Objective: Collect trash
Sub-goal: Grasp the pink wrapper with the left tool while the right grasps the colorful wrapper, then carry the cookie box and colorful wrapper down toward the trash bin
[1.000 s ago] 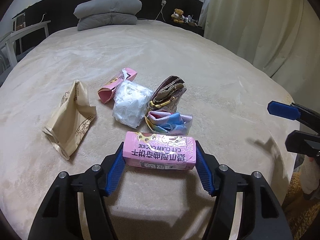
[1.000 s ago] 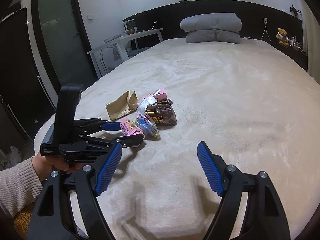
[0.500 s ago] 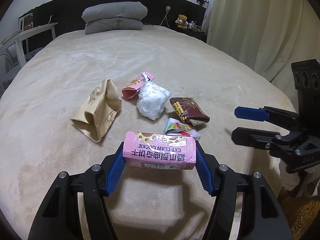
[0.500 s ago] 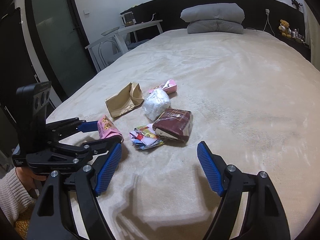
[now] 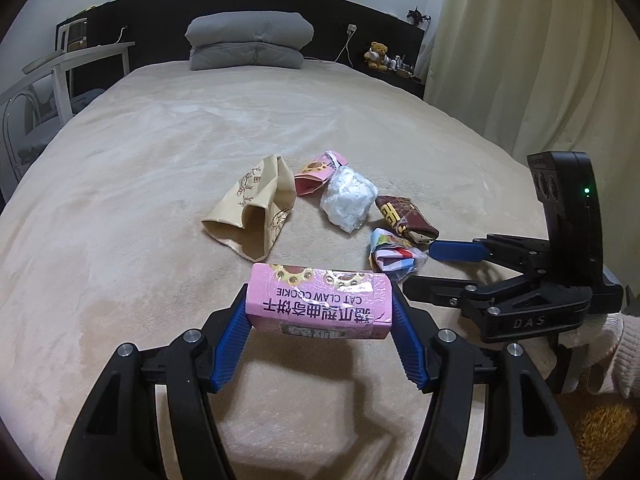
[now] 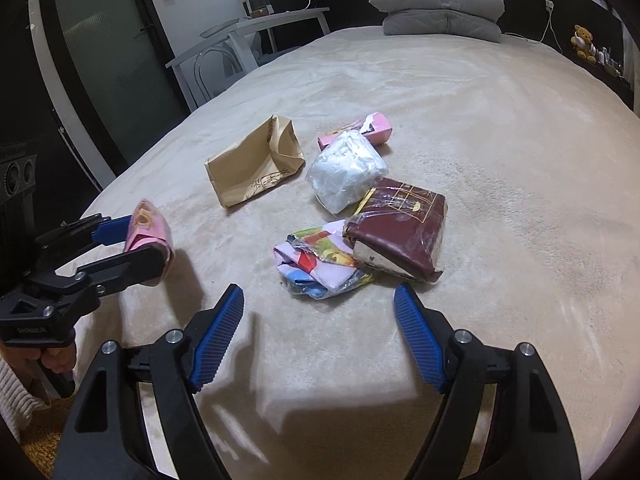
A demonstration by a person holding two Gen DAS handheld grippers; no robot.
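Observation:
My left gripper [image 5: 319, 312] is shut on a pink cookie box [image 5: 320, 300], held above the near edge of the beige bed [image 5: 160, 160]; the right wrist view shows the same box [image 6: 148, 232] at the left. My right gripper [image 6: 319, 320] stands open just short of a colourful crumpled wrapper [image 6: 320, 260], nothing between its fingers. Beside the wrapper lies a dark red packet [image 6: 400, 232]. Farther back are a white plastic bundle [image 6: 346, 172], a tan paper bag [image 6: 256, 160] and a small pink carton [image 6: 368, 126].
Grey pillows [image 5: 248, 44] lie at the headboard. A white desk and chair [image 6: 240, 36] stand left of the bed, a dark door [image 6: 100, 60] beyond. Curtains [image 5: 540, 60] hang on the right. A teddy bear [image 5: 376, 54] sits on the shelf.
The left gripper has drawn back and to the left from the pile with the pink box in it. The right gripper has dropped closer to the colourful wrapper and dark red packet.

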